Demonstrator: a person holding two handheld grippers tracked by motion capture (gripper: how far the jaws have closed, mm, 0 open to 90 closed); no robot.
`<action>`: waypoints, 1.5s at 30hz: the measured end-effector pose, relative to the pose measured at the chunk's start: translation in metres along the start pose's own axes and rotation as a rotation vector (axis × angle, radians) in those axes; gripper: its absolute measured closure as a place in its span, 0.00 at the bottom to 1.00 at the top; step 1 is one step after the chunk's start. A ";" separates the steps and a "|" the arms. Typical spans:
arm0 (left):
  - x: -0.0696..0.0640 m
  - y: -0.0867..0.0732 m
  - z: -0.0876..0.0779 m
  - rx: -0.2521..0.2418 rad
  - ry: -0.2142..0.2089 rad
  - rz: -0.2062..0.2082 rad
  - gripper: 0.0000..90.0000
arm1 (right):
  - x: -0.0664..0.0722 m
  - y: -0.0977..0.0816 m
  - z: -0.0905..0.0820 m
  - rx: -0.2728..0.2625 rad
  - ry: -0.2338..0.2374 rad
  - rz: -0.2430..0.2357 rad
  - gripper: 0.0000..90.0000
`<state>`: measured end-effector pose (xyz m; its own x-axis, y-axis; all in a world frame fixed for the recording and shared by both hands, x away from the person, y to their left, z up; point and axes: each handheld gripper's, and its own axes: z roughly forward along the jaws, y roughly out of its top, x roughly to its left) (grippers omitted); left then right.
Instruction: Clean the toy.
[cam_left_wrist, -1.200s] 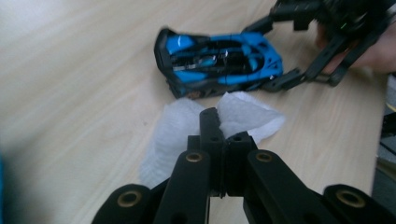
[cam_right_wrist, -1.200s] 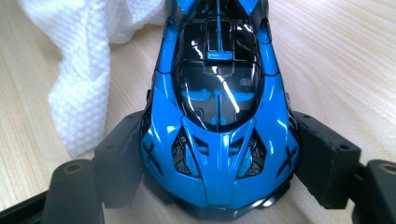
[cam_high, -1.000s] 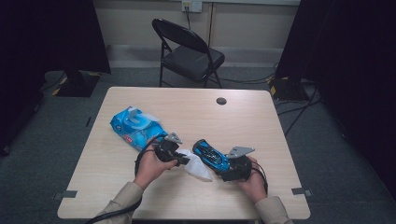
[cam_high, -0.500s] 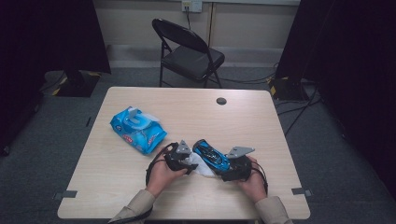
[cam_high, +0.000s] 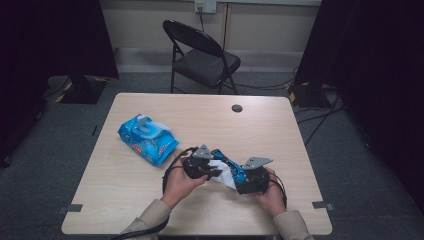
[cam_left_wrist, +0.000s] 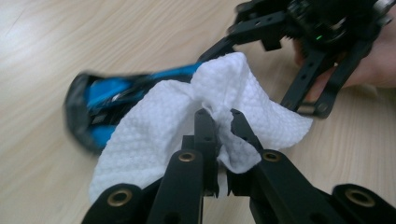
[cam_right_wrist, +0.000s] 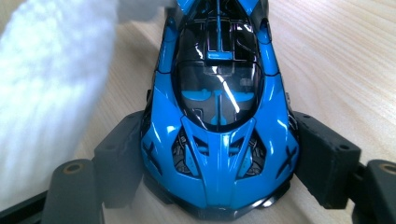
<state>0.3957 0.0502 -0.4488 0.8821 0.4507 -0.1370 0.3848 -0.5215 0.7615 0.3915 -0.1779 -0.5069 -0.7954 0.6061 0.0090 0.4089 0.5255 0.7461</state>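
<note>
A light wooden table (cam_high: 150, 210) stands on a grey carpet floor (cam_high: 45, 150). The table has a small dark round hole (cam_high: 237, 108) near its far edge. Behind the table is a black folding chair (cam_high: 202, 60), and nobody sits on it. The back wall (cam_high: 150, 22) is pale, with a white socket (cam_high: 205, 5) high up. Black curtains (cam_high: 50, 35) hang on both sides. Cables (cam_high: 320, 107) lie on the floor to the right. Bits of tape (cam_high: 73, 208) are stuck on the carpet.

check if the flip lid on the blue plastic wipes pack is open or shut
Open: the pale flip lid stands raised off the blue plastic wipes pack lying on the wooden table.
</note>
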 end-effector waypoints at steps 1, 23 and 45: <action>-0.003 0.005 0.007 0.002 -0.009 0.013 0.95 | 0.000 0.000 0.000 0.000 0.000 0.000 0.28; -0.013 0.011 0.056 0.069 -0.043 0.111 0.94 | 0.000 0.000 0.000 -0.001 0.000 -0.002 0.28; 0.028 0.001 0.018 0.093 0.076 0.037 0.94 | 0.000 0.000 0.000 -0.002 0.001 -0.001 0.29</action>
<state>0.4257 0.0494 -0.4638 0.8744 0.4817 -0.0587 0.3789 -0.6023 0.7026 0.3913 -0.1782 -0.5070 -0.7964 0.6047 0.0089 0.4070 0.5250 0.7475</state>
